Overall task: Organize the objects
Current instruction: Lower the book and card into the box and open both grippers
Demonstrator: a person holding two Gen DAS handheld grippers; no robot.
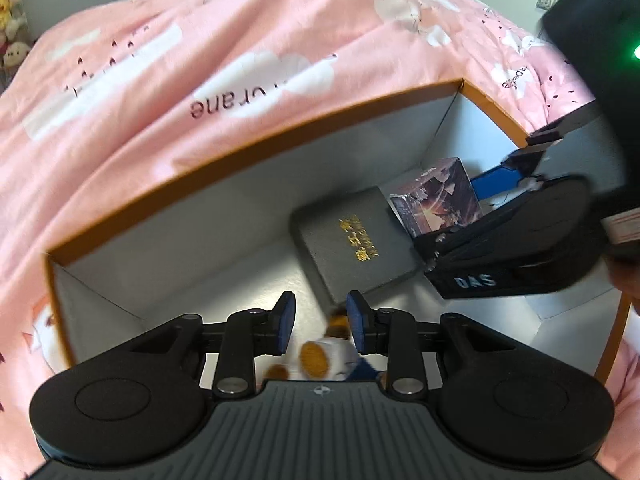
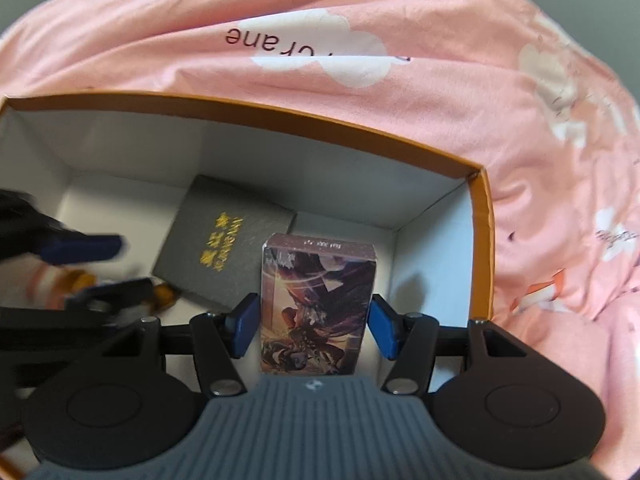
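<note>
Box (image 1: 256, 152), orange-rimmed and white inside, open on a pink quilt (image 1: 200, 40): the bin for the loose things. Inside at left, a small orange-and-white plush (image 1: 324, 356), blurred, low between the pads of the left gripper (image 1: 320, 320). Pads close together around it, but whether pinching it or just parted, cannot tell; probably being lowered in or freshly let go. Next, towards the middle, a flat dark case (image 1: 356, 240) with gold lettering, lying on the floor of the box, presumably already stowed. Just right of it, a card pack (image 2: 318, 304), standing on end on the floor near the right wall. Right gripper (image 2: 316, 326) straddling the pack, jaws wide, a slim gap on each side, gripping nothing. Likely a pack just set down upright, or lined up for a pinch.
</note>
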